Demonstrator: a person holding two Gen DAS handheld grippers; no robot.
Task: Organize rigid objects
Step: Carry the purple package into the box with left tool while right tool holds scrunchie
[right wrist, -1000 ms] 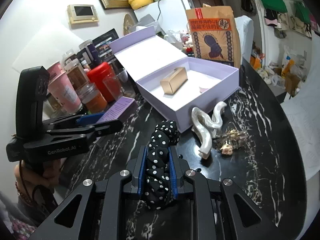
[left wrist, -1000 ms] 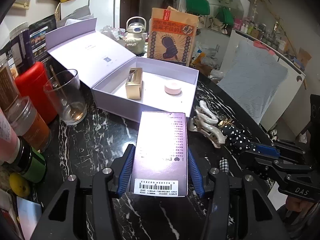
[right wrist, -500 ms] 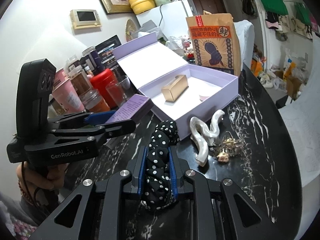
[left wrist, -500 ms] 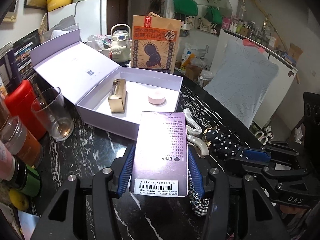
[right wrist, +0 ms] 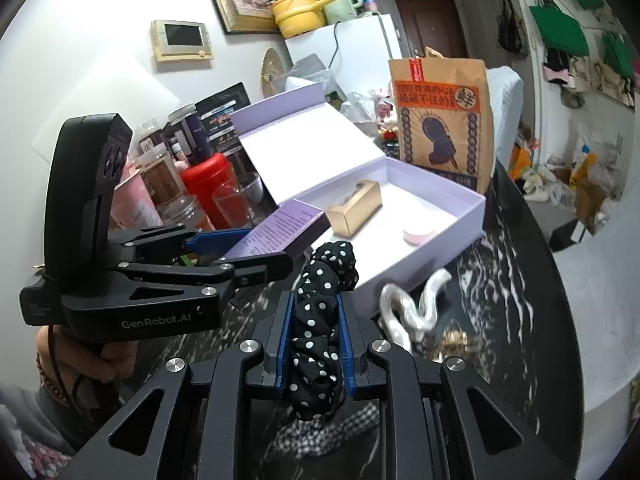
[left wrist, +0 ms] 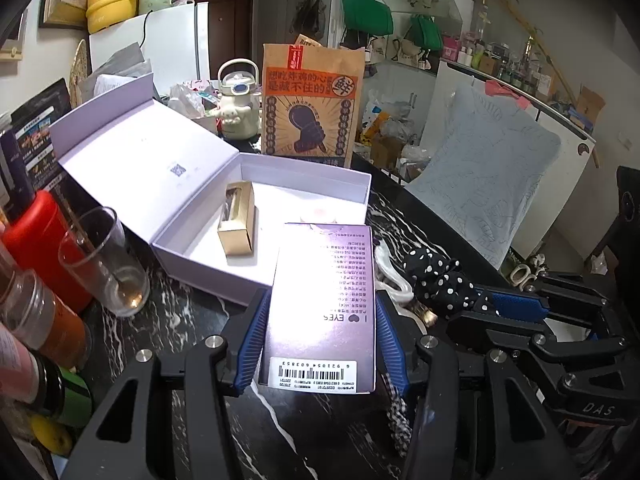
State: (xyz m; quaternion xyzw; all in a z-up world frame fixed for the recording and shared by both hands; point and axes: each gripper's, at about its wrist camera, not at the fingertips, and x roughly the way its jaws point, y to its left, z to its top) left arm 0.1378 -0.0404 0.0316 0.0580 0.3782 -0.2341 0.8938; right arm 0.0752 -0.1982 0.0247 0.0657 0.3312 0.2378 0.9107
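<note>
My left gripper (left wrist: 322, 312) is shut on a purple carton (left wrist: 324, 304), barcode end toward the camera. The carton's far end hangs over the near wall of the open lilac gift box (left wrist: 280, 168). Inside the box lie a small gold box (left wrist: 236, 220) and a pink round piece (right wrist: 418, 235). My right gripper (right wrist: 314, 308) is shut on a black polka-dot scrunchie (right wrist: 320, 320), held above the dark marble table just short of the gift box's (right wrist: 476, 208) near corner. In the right wrist view the left gripper (right wrist: 256, 248) and its carton (right wrist: 280, 226) hover at the left.
A white hair claw (right wrist: 412, 308) and a gold clip (right wrist: 456, 338) lie right of the scrunchie. A checked fabric piece (right wrist: 320, 428) lies under my right gripper. A glass (left wrist: 104, 264), a red canister (left wrist: 32, 248) and jars crowd the left. A paper bag (left wrist: 312, 108) stands behind the box.
Both grippers have risen and moved toward the gift box with their loads. The carton's far end now reaches over the box's near wall. Both grips are unchanged.
</note>
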